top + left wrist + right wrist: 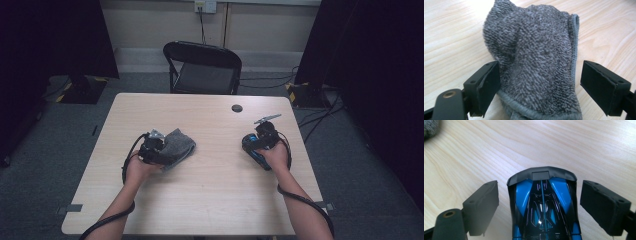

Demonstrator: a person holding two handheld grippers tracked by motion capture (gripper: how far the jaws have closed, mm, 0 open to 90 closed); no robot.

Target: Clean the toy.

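Two tools sit low over the wooden surface (210, 170), one in each hand. On the left side, the left tool (540, 85) has its black jaws spread wide. A fuzzy grey cloth (536, 57) lies bunched on the surface between them. One jaw is right up against the cloth, and the other stands clear of it. Nearer the right edge, the right tool (540, 205) is wide too. A blue and black toy car (542, 207) rests on the surface between its jaws, with a gap on each side.
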